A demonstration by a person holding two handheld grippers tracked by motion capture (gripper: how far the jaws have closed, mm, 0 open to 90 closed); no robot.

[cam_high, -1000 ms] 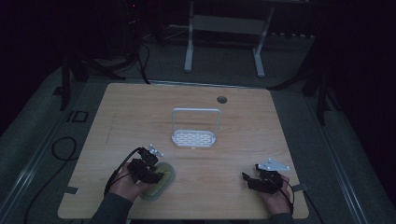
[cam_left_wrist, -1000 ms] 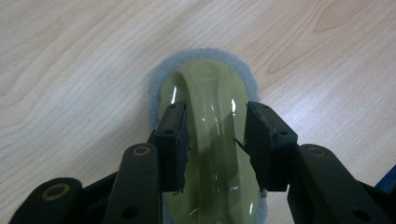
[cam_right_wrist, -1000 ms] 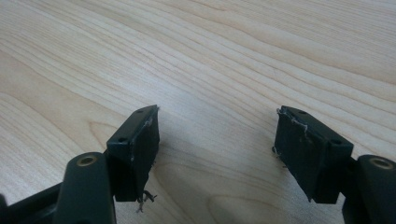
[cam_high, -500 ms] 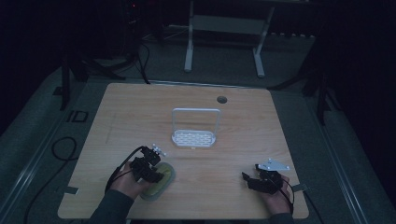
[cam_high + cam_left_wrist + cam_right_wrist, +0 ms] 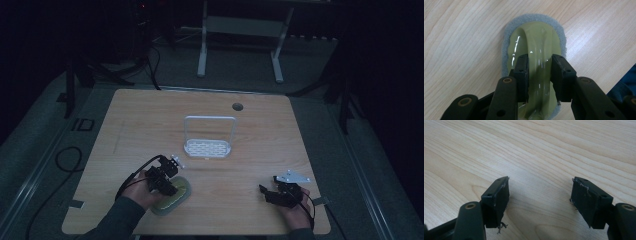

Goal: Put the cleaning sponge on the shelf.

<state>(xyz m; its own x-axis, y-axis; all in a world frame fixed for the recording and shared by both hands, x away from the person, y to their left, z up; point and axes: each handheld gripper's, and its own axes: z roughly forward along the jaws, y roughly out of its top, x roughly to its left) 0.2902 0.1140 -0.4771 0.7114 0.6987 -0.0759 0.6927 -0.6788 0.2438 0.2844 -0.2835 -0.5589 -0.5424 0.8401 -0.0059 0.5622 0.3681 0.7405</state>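
Dark around the wooden table [image 5: 260, 135], the left gripper [image 5: 539, 72] pinches the scrubber [image 5: 534, 40] handle lengthwise, near-left of the white rack [image 5: 208, 146]; the right gripper [image 5: 540, 195] gapes empty.

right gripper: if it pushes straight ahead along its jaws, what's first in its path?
Likely the bare table. The right gripper is open with nothing between the jaws; only wood grain lies ahead, though depth is uncertain.

Left hand [image 5: 139, 189] low at the near-left of the table, forearm in a dark sleeve coming in from the bottom edge. Its left gripper [image 5: 539, 66] points down, jaws pinched in on both sides of a glossy green handle. Over on the right, the right hand [image 5: 295, 207] rests near the edge, and the right gripper [image 5: 540, 195] has its jaws spread wide, nothing between them.
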